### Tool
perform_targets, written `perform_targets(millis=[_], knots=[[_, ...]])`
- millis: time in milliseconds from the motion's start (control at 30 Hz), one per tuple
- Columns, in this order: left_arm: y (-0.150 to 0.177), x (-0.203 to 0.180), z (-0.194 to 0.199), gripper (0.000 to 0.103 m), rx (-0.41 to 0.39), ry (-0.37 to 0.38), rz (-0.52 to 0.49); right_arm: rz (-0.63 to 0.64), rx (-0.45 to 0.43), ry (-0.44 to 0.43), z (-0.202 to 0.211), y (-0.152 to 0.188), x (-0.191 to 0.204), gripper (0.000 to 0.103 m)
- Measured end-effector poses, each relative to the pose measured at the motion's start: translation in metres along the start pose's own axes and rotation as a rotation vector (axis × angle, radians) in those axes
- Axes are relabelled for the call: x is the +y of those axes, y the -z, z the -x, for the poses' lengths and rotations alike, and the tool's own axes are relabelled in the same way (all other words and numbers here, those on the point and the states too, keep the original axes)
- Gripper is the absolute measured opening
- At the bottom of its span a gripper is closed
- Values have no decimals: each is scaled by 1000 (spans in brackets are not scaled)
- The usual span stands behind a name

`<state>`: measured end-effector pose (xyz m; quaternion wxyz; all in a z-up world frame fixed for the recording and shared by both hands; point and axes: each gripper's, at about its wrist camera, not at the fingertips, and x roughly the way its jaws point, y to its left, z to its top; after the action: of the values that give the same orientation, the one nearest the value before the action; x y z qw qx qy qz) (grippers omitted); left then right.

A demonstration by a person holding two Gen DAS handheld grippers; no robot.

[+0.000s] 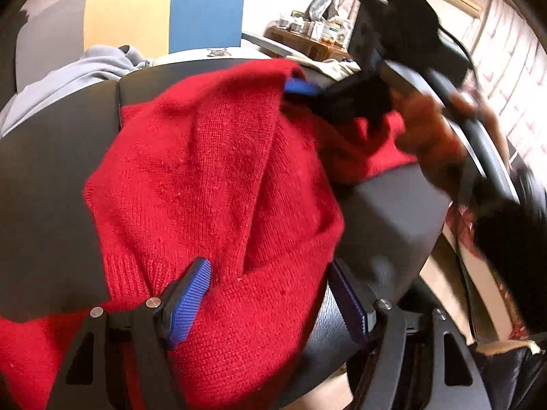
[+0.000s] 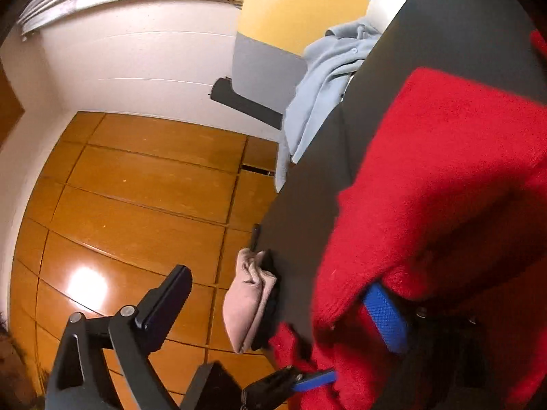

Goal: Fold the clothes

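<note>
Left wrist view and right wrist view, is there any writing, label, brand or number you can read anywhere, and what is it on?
No text is readable in either view.
White cloth behind the red sweater: small dark printed figure, no legible letters.
Items on the wooden shelf: any labels are too small and blurred to read.

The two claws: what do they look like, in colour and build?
Both are black frames with triangular cut-outs and silver pivot bolts. The left claw has ribbed blue pads on its fingers. The right claw has the same blue pad, and a black cable runs from it.
</note>
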<state>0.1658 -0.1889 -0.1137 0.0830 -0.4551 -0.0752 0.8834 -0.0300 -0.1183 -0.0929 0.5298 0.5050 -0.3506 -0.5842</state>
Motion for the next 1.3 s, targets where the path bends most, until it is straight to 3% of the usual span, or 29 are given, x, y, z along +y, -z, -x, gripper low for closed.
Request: perform_targets(millis=[33, 100, 133, 233, 300, 400, 500, 667, 733, 833, 867, 1033, 1167, 1267, 1300], knots=[[1, -1, 0, 72, 1, -7, -10, 24, 13, 30, -1, -4, 3, 99], [4, -3, 1, 72, 0, -18, -24, 61, 129, 136, -9, -4, 6, 99], [4, -3, 2, 72, -1, -19, -22, 79, 175, 131, -10, -3, 10, 99], [4, -3, 3, 72, -4, -16, -16, 140, 266, -8, -13, 3, 28, 103], [5, -4, 4, 72, -3, -18, -21, 139, 279, -21, -21, 7, 30, 103], [7, -7, 6, 72, 0, -27, -31, 74, 93, 49, -22, -15, 21, 100], [10, -9, 8, 72, 4, -34, -31, -55, -182, -11, 7, -59, 16, 100], [21, 7, 4, 73, 35, -20, 22, -183, -662, 48, 116, -128, -1, 103], [21, 7, 5, 73, 44, -20, 20, -226, -726, 170, 156, -138, -6, 103], [17, 10, 7, 70, 53, -19, 35, -142, -765, 485, 218, -134, 4, 103], [14, 12, 9, 67, 53, -16, 46, -115, -733, 556, 224, -128, 3, 103], [-12, 39, 21, 66, -31, 68, 208, 5, -415, 771, 194, -79, -19, 103], [-26, 46, 11, 66, -36, 105, 289, 101, -152, 929, 171, -39, -36, 103], [-38, 56, -21, 66, 60, 32, 342, 174, 51, 1040, 153, -10, -49, 103], [-38, 57, -25, 65, 57, 1, 337, 203, 107, 1065, 146, 6, -47, 103]])
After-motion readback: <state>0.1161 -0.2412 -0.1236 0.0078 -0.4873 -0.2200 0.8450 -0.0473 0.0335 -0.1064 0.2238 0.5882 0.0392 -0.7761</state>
